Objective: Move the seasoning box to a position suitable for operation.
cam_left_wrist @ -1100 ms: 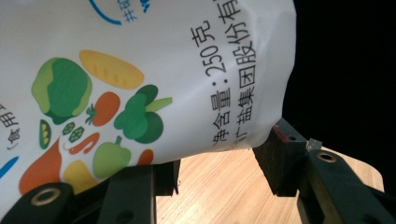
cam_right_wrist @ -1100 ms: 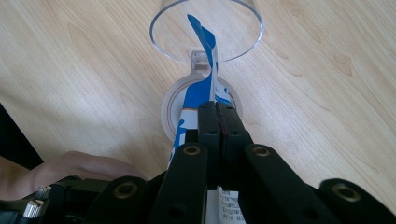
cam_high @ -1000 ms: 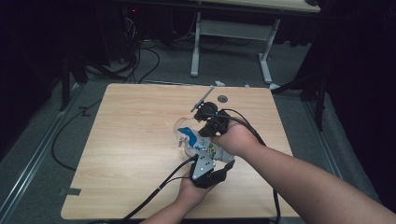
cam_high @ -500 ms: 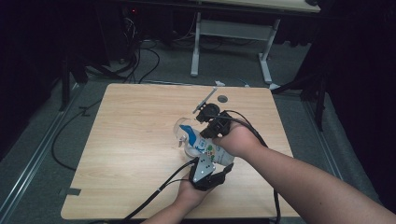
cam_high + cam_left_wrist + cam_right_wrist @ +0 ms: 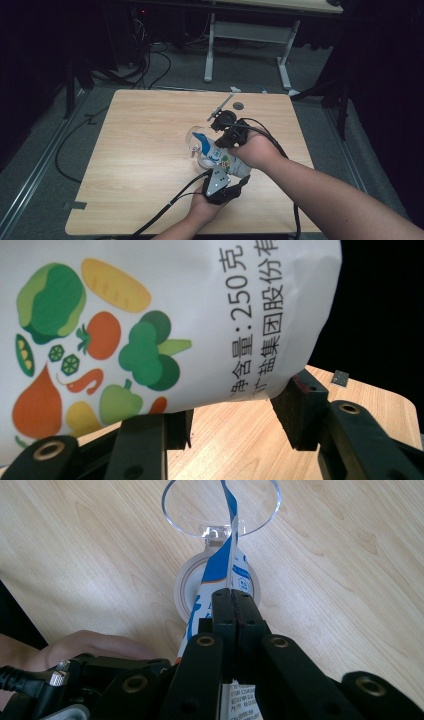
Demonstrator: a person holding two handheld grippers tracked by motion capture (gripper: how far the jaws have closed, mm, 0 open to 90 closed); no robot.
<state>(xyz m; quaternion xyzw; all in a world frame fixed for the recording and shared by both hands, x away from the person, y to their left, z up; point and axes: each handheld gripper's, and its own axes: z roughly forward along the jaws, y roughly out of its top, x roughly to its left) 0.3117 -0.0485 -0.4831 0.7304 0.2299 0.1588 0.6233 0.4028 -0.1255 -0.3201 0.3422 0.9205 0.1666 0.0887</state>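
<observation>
Nearest the person, the left gripper sits low over the table with its fingers set partway apart around the bottom end of a white bag printed with vegetables and black characters; in the left gripper view the bag bulges between the two black pads and the right pad presses into its side, so the fingers grip the bag's base. The bag runs away from those fingers, up toward the right gripper, whose fingers are closed tight on the bag's upper edge: in the right gripper view the two pads meet with the thin blue-and-white strip of the bag pinched between them. Just beyond the right fingers, directly under the strip, stands a small clear jar with a round mouth, and its clear hinged lid lies flipped open on the far side of it. What the jar holds cannot be made out; the bag's blue tip hangs over the jar's mouth. Past the right gripper, toward the far edge of the table, lie a thin grey stick-like tool and a small dark disc, both well apart from the jar.
</observation>
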